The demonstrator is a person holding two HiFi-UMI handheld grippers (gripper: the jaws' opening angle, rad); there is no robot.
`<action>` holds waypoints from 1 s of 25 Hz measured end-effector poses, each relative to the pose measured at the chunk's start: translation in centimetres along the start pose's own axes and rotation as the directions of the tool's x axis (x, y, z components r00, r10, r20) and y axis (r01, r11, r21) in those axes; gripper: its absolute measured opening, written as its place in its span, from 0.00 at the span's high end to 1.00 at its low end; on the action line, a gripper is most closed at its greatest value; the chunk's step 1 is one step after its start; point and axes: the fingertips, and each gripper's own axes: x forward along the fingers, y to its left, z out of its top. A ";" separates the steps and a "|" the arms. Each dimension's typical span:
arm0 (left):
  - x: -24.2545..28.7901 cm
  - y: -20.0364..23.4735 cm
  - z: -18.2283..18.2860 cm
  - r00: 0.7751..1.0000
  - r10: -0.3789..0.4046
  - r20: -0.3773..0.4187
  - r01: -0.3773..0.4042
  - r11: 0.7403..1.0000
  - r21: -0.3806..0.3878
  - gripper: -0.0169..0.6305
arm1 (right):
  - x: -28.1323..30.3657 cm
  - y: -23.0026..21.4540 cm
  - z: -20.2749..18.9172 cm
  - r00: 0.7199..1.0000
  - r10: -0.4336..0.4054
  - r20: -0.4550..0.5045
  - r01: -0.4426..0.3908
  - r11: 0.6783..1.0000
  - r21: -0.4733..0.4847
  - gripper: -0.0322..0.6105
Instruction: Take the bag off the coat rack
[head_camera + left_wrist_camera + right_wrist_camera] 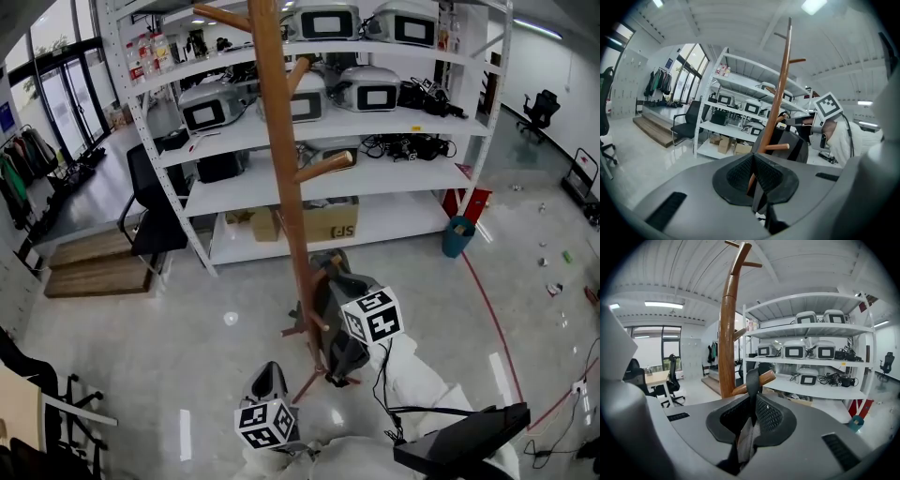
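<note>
Left gripper view: dark grey, black-striped bag (pixel 790 146) on wooden coat rack (pixel 781 93).

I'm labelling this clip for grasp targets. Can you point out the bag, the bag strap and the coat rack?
bag (pixel 333 291), head view, on its dark grey side panel.
bag strap (pixel 751 380), right gripper view, on the dark upright stretch just above the jaws.
coat rack (pixel 279 141), head view, on the wooden upright pole.
</note>
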 end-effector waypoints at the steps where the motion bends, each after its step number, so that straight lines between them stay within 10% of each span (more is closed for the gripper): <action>1: -0.1 -0.1 -0.1 1.000 -0.003 -0.002 0.003 1.000 0.000 0.97 | -0.1 -0.2 0.1 1.000 -0.007 0.002 0.007 1.000 0.005 0.89; 25: -3.3 -2.0 -1.0 0.999 -0.045 -0.019 0.045 0.999 0.014 0.97 | -6.5 -5.1 -1.8 0.984 -0.168 0.051 0.150 0.956 0.254 0.89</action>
